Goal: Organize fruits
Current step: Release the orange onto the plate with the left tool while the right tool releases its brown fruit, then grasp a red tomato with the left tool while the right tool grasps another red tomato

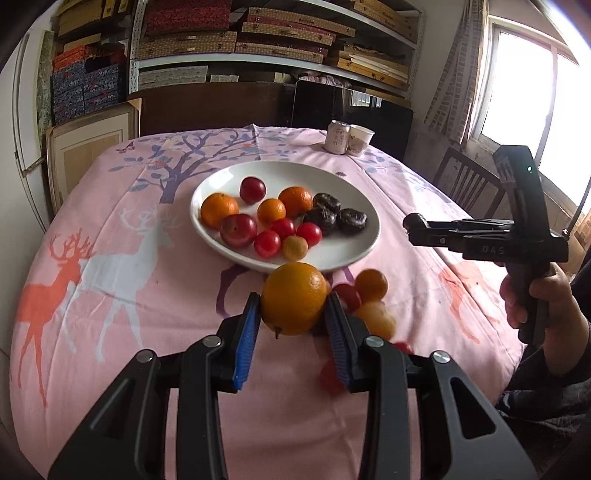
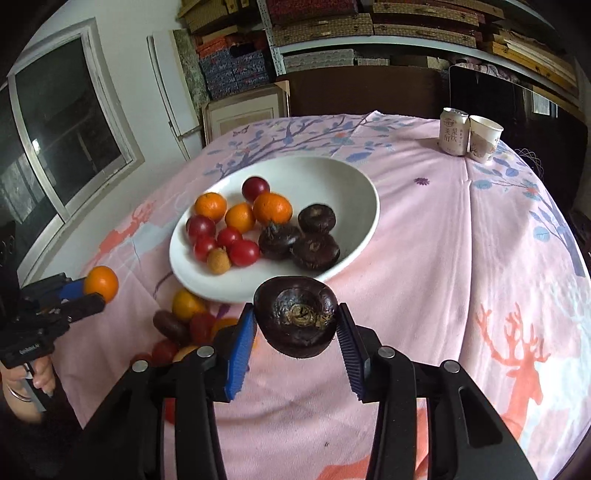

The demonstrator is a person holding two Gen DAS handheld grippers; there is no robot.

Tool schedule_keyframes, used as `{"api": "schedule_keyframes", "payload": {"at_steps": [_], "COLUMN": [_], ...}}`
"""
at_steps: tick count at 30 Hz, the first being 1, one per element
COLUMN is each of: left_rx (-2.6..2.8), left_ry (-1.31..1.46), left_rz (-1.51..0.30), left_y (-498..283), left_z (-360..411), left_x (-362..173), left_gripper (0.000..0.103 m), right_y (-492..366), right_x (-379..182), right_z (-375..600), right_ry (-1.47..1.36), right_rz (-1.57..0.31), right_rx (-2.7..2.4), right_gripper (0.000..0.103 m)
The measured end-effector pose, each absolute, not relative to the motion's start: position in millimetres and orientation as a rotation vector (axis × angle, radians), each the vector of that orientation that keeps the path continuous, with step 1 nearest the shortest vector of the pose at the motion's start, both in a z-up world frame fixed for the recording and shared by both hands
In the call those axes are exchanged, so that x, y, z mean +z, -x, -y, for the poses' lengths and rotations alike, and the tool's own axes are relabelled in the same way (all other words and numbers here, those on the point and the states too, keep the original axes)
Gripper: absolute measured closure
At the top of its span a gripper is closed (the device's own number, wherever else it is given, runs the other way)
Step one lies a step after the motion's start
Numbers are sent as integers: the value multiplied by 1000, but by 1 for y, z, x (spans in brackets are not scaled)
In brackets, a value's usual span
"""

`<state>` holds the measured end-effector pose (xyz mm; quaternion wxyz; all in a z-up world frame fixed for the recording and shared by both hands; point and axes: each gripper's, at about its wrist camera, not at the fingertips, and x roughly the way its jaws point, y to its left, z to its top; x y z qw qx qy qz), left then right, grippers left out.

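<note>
A white plate [image 1: 343, 251] on the pink tablecloth holds oranges, red plums, a lychee and three dark water chestnuts [image 1: 334, 216]. My left gripper [image 1: 293, 310] is shut on an orange [image 1: 293, 297] just in front of the plate's near rim; it also shows in the right wrist view [image 2: 100, 282]. My right gripper [image 2: 297, 325] is shut on a dark water chestnut [image 2: 297, 317], held above the cloth before the plate [image 2: 332, 173]. It appears at the right in the left wrist view [image 1: 415, 223]. Loose fruits [image 1: 371, 295] lie on the cloth beside the left gripper.
A drink can [image 1: 338, 137] and a paper cup [image 1: 360, 139] stand at the table's far edge. A wooden chair [image 1: 469, 182] is at the right of the table. Shelves of boxes [image 1: 280, 33] fill the back wall.
</note>
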<state>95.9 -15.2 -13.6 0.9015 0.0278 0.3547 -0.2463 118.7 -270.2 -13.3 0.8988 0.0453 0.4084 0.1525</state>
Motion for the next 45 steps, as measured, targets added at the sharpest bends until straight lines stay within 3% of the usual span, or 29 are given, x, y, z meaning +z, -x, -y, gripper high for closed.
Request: {"api": "schedule_keyframes", "payload": {"at_steps": [10, 11, 13, 15, 21, 25, 30, 35, 36, 37, 39, 45], "left_rx": [-452, -457, -446, -433, -475, -500, -495, -487, -489, -487, -495, -555], "left_ry": [-157, -155, -154, -143, -135, -137, -159, -182, -188, -202, -219, -285], "left_rz": [-776, -784, -785, -750, -719, -703, -763, -795, -792, -786, -785, -801], "left_y": [-221, -229, -237, -233, -173, -112, -66, -52, -50, -48, -46, -45], "left_z": [84, 87, 89, 86, 61, 38, 18, 14, 15, 18, 25, 51], "left_x": [-16, -19, -22, -17, -5, -12, -38, -55, -56, -57, -60, -68], "left_gripper": [68, 65, 40, 32, 32, 25, 25, 26, 26, 26, 27, 44], "right_y": [-237, -243, -249, -239, -167, -96, -38, -36, -37, -38, -36, -24], "right_x": [-3, -6, -9, -4, 12, -6, -48, -60, -62, -63, -62, -46], "right_z": [252, 250, 246, 244, 250, 232, 197, 179, 178, 177, 177, 208], "right_ry": [-139, -144, -138, -129, -130, -81, -5, 30, 36, 33, 21, -57], "right_rz": [-875, -884, -888, -861, -834, -883, -938, -925, -921, -924, -917, -883], "right_rx": [287, 279, 269, 276, 347, 468, 518, 477, 470, 475, 480, 460], "right_gripper": [58, 57, 50, 48, 48, 48, 48, 48, 52, 65, 67, 69]}}
